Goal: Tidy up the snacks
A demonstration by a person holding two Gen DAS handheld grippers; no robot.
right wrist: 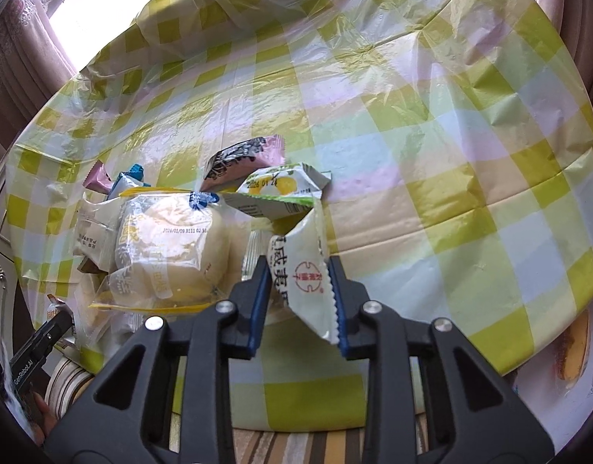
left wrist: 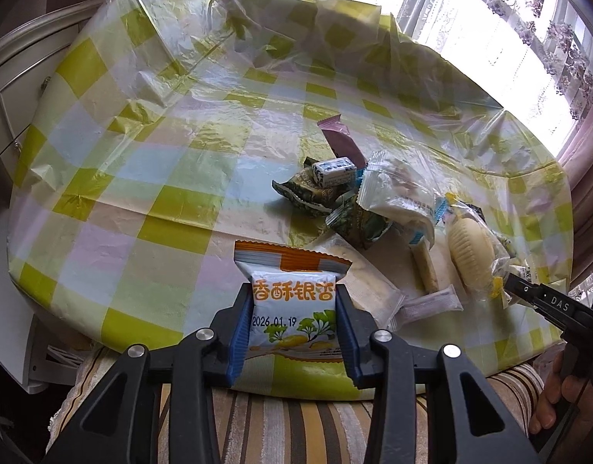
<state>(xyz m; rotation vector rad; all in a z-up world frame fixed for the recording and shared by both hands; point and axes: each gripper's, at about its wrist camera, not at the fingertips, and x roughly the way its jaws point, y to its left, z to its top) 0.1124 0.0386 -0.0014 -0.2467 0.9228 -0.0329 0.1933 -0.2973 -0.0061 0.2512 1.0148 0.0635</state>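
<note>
My left gripper (left wrist: 294, 294) is shut on an orange-and-white snack packet (left wrist: 292, 270), held upright just above the near edge of the table. My right gripper (right wrist: 298, 266) is shut on a white packet with a red seal (right wrist: 302, 259), its pads pressing both sides at the right end of the snack pile. The pile holds a round yellow cake in a clear wrapper (right wrist: 169, 247), a lemon packet (right wrist: 285, 185) and a pink packet (right wrist: 242, 158). The left wrist view also shows green packets (left wrist: 308, 189) and a small white box (left wrist: 333, 170). The right gripper (left wrist: 513, 282) reaches in beside the cake (left wrist: 470, 247).
The round table wears a green-checked plastic cloth (left wrist: 142, 154), crumpled at the far side. A white cabinet (left wrist: 14, 89) stands to the left and a curtained window (left wrist: 528, 38) behind. A striped cushion (left wrist: 296, 417) lies below the near edge. A hand (left wrist: 547, 406) holds the right gripper.
</note>
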